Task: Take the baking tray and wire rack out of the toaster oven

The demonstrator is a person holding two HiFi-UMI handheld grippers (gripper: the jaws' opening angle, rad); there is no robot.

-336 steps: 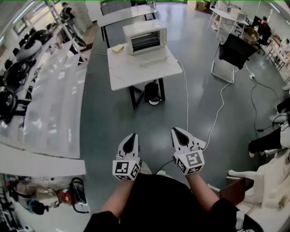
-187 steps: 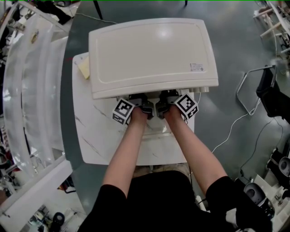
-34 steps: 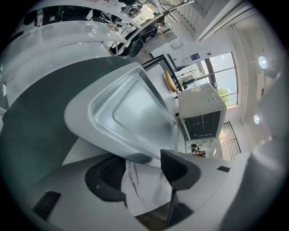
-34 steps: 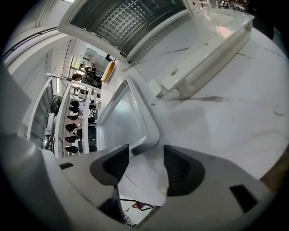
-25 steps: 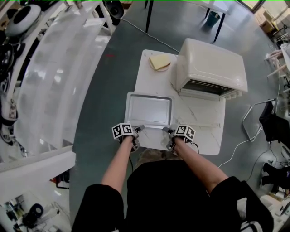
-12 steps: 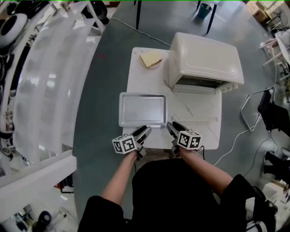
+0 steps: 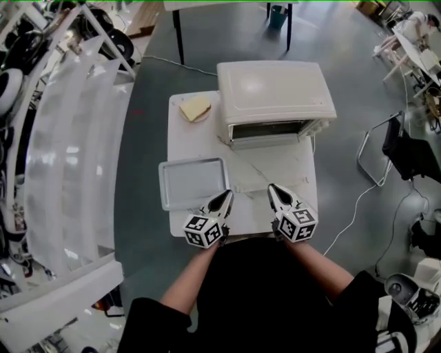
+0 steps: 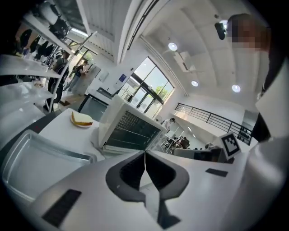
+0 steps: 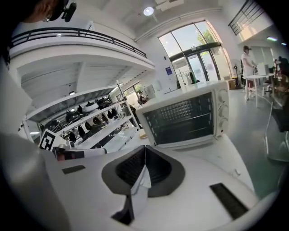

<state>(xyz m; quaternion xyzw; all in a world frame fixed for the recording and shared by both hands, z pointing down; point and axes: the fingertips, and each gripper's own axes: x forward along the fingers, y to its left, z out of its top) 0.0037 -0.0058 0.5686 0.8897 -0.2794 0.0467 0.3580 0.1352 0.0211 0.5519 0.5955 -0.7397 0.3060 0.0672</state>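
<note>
The empty silver baking tray (image 7: 193, 183) lies flat on the left part of the white marble table (image 7: 275, 169), overhanging its left edge; in the left gripper view the tray (image 8: 40, 153) is low on the left. The cream toaster oven (image 7: 275, 93) stands at the table's back. Wire bars show in its dark front (image 9: 185, 119). My left gripper (image 7: 227, 195) and right gripper (image 7: 273, 187) hover side by side over the table's near edge, apart from the tray. Both have just been closing and are shut with nothing between the fingers (image 8: 145, 152) (image 9: 145, 146).
A slice of toast on a plate (image 7: 195, 108) sits left of the oven (image 8: 131, 131). Long white shelving (image 7: 76, 152) runs along the left. A dark chair (image 7: 406, 148) and a floor cable (image 7: 344, 220) lie to the right. Another table (image 7: 227, 7) stands behind.
Both grippers have lifted from the table's near edge by the tray, risen toward the camera, rolled, and their jaws have gone from open to shut. The tray stays on the table.
</note>
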